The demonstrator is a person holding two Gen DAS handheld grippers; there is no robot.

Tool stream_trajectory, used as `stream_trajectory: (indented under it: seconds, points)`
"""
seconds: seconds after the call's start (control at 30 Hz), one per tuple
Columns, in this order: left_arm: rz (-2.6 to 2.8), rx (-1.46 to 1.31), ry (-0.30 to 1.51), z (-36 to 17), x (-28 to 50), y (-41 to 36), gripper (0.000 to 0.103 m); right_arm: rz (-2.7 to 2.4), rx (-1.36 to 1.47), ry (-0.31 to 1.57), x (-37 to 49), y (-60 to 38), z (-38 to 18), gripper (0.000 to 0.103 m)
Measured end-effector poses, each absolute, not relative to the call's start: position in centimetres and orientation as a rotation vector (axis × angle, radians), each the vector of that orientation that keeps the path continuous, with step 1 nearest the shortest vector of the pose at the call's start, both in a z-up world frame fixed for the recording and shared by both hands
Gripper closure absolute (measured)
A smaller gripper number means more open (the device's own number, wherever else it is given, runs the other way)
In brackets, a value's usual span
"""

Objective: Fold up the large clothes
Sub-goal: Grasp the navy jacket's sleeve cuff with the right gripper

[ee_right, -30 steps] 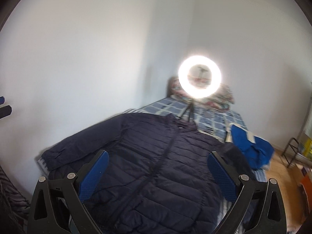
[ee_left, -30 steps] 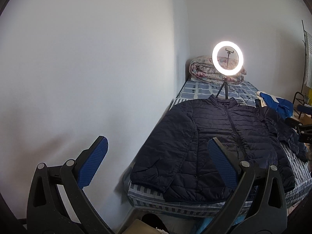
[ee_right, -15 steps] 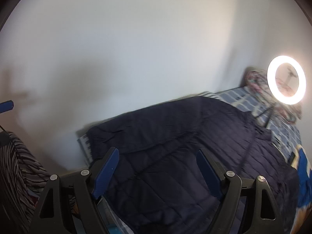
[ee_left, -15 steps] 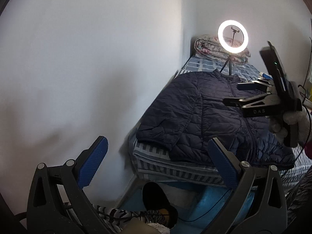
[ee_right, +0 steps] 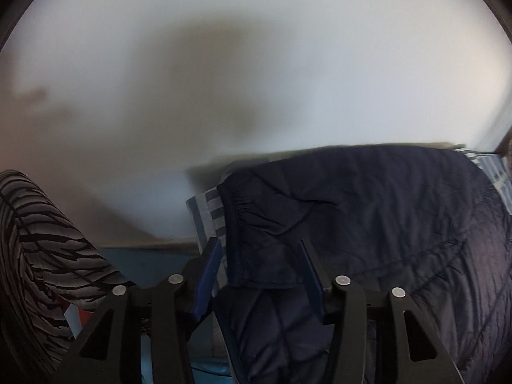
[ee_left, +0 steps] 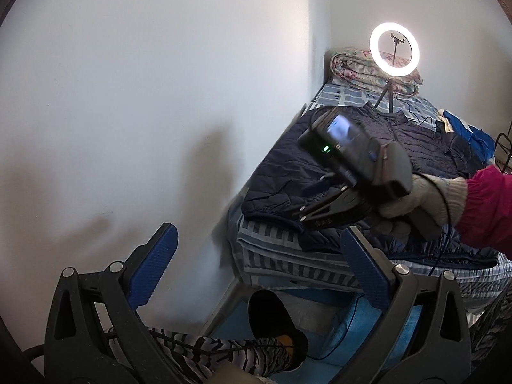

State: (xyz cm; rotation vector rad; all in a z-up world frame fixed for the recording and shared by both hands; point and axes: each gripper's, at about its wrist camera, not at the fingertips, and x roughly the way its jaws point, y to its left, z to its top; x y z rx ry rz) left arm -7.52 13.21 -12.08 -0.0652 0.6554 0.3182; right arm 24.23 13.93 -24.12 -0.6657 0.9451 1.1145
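A dark navy quilted jacket (ee_left: 412, 147) lies spread flat on the striped bed, its left sleeve along the wall side. My left gripper (ee_left: 256, 256) is open and empty, held off the foot of the bed. My right gripper (ee_right: 260, 257) is partly open, its blue pads either side of the sleeve cuff (ee_right: 256, 240) at the bed's corner; it also shows in the left wrist view (ee_left: 316, 201), held by a gloved hand over the cuff. The jacket (ee_right: 384, 217) fills the right of the right wrist view.
A lit ring light (ee_left: 394, 49) on a tripod stands at the bed's head before a rolled quilt (ee_left: 352, 70). Blue clothing (ee_left: 464, 131) lies at the jacket's right. A white wall (ee_left: 144, 96) runs along the left. My striped trouser leg (ee_right: 35, 240) and shoe (ee_left: 272, 316) are below.
The right gripper has swung left and down to the sleeve cuff at the bed corner, its jaws narrowing. The left gripper has drawn back and tilted down, staying open.
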Motion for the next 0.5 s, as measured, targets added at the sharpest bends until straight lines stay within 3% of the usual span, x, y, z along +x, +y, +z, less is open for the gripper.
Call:
stream_trajectory:
  seconds: [0.5]
  points:
    - [0.338,-0.06,0.646,-12.3,-6.3,14.2,0.003,1.138,-0.765,1.034,23.5,18.5,-30.1,0.056]
